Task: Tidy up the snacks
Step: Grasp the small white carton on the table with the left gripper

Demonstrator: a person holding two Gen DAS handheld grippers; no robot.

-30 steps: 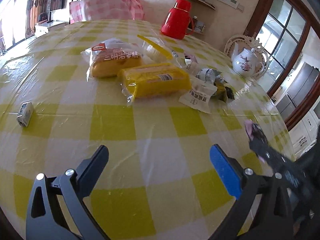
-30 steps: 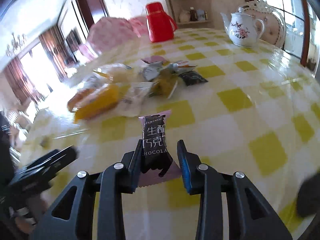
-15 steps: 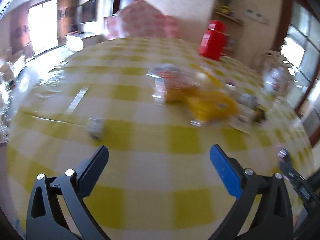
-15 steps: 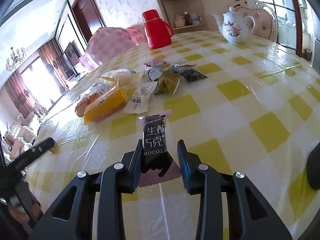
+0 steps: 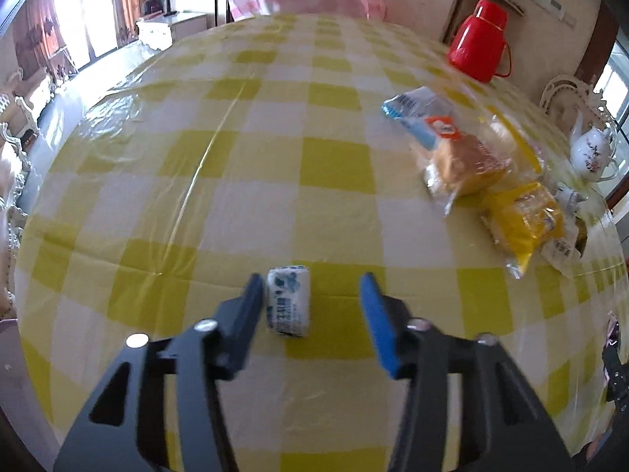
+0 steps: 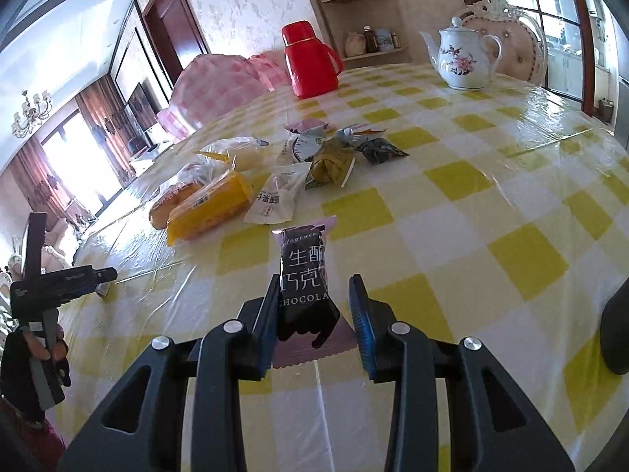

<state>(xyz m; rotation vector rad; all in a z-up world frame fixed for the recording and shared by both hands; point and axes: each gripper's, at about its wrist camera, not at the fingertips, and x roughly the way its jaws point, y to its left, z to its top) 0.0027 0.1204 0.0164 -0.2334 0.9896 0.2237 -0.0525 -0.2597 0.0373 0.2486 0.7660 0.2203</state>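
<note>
The left gripper (image 5: 310, 306), its jaws just narrowed but not yet pinching, has swung away from the snack pile (image 5: 491, 181) to straddle a stray white candy (image 5: 288, 301), ready for gathering.

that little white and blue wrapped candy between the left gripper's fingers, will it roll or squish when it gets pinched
The small wrapped candy looks rounded like a short cylinder, so a one-sided nudge might roll it on the glossy table cover. Its tight, plump wrapper suggests it is light and fairly firm. The left hand-held gripper has just been closing; its right pad stands clear, so an off-centre pinch could slide it sideways.
</note>
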